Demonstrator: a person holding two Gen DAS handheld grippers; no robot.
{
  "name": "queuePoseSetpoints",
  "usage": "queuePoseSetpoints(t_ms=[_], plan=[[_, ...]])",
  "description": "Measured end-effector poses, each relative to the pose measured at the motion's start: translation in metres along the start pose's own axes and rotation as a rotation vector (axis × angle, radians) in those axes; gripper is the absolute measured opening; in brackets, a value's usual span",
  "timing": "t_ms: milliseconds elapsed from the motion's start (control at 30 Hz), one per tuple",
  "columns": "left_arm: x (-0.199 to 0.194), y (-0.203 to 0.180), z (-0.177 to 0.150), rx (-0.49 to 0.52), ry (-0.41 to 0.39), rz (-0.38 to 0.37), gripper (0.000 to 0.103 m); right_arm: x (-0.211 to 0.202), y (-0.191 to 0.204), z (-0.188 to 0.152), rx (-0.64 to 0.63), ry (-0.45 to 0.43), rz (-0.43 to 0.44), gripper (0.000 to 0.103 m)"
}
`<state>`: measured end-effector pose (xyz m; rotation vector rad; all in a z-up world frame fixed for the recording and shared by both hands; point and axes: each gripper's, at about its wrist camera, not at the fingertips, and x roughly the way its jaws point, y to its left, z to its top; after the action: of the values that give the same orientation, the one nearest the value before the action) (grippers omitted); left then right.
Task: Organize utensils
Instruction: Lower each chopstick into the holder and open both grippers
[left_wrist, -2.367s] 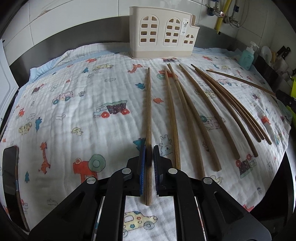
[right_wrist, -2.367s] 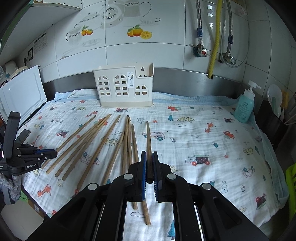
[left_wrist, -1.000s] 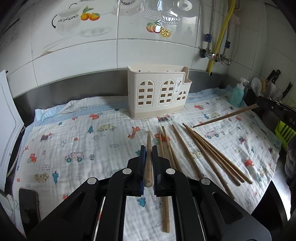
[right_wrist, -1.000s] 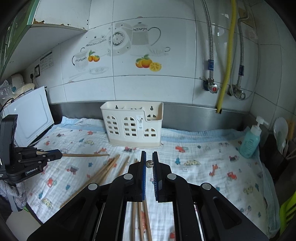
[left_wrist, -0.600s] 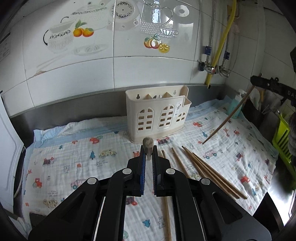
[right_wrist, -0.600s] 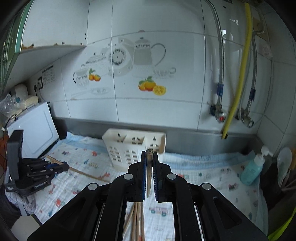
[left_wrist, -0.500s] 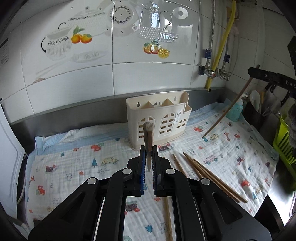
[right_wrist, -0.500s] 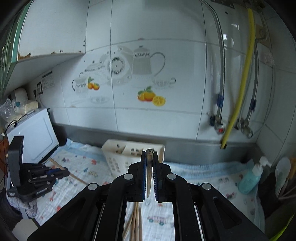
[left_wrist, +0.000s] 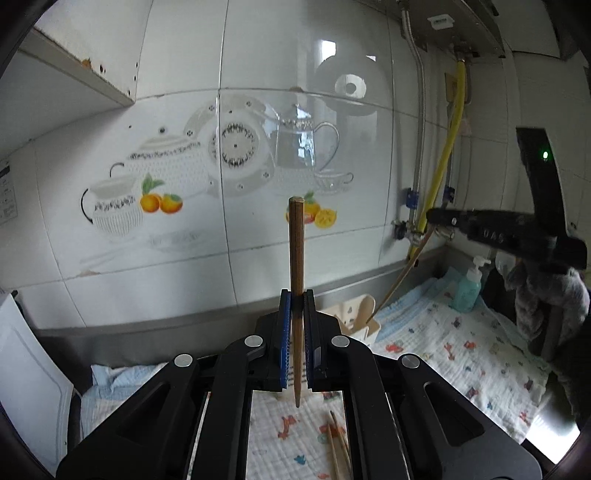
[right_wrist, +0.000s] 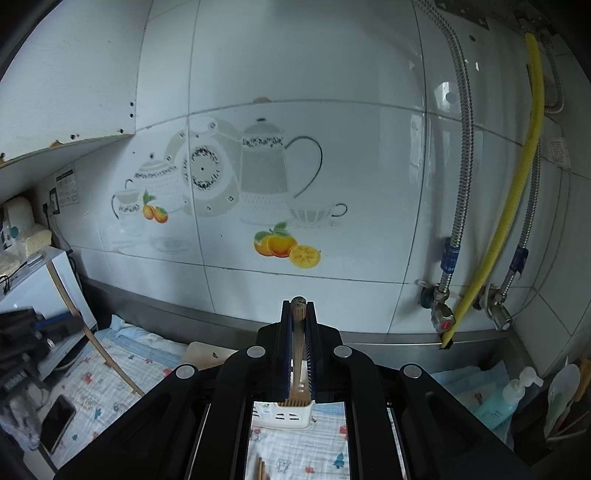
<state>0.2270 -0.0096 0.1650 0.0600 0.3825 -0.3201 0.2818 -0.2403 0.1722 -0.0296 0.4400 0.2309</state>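
The left gripper (left_wrist: 296, 306) has its jaws clamped on a wooden chopstick (left_wrist: 296, 258) that stands nearly upright, blunt end up against the tiled wall (left_wrist: 184, 129), thin tip hanging down between the jaws above the printed cloth (left_wrist: 461, 354) that covers the surface; the right gripper (right_wrist: 298, 314) likewise has its jaws closed on a second chopstick (right_wrist: 297, 332), seen end-on, its lower tip pointing toward the white utensil holder (right_wrist: 288, 415) just below; from the left camera that holder (left_wrist: 360, 317) peeks out right of the jaws, at the back of the surface against the wall, and the right gripper's chopstick slants down to its rim; a few loose chopsticks (left_wrist: 338, 446) lie flat on the cloth nearer the camera; a soap bottle (left_wrist: 469, 284) stands at the far right; a phone (right_wrist: 57, 424) lies on the cloth's left edge.
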Motion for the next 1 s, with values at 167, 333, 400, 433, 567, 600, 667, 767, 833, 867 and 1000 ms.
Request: queuePoseSetpoints(t_ms=[167,333,400,433,567,600,667,767,833,867,1000], plan=[[0.016,0.000,0.027,0.003,-0.050,0.018,0.005,0.027,-0.002,-0.012,-0.003,0.051,-0.005,0.006],[0.045,0.004,0.037,-0.011,-0.059,0.046,0.005,0.040,0.002,-0.026,-0.024,0.081,0.002,0.006],[0.061,0.007,0.038,-0.026,-0.045,0.048,0.005,0.043,0.002,-0.030,-0.023,0.088,0.011,0.006],[0.066,0.009,0.036,-0.031,-0.038,0.048,0.005,0.044,0.002,-0.031,-0.026,0.092,0.014,0.006],[0.087,0.015,0.029,-0.056,0.001,0.049,0.005,0.046,0.002,-0.038,-0.027,0.102,0.022,0.007],[0.090,0.017,0.026,-0.062,0.013,0.047,0.005,0.046,0.002,-0.039,-0.028,0.104,0.022,0.007],[0.095,0.019,0.020,-0.068,0.032,0.038,0.006,0.046,0.003,-0.042,-0.033,0.105,0.019,0.007],[0.100,0.019,0.014,-0.068,0.052,0.035,0.006,0.047,0.003,-0.045,-0.027,0.111,0.021,0.007],[0.100,0.020,0.012,-0.069,0.059,0.033,0.007,0.045,0.003,-0.046,-0.025,0.103,0.018,0.007],[0.100,0.020,0.012,-0.073,0.060,0.024,0.007,0.043,0.003,-0.046,-0.024,0.100,0.017,0.007],[0.096,0.020,0.013,-0.075,0.058,0.025,0.007,0.037,0.003,-0.044,-0.031,0.088,0.005,0.019]])
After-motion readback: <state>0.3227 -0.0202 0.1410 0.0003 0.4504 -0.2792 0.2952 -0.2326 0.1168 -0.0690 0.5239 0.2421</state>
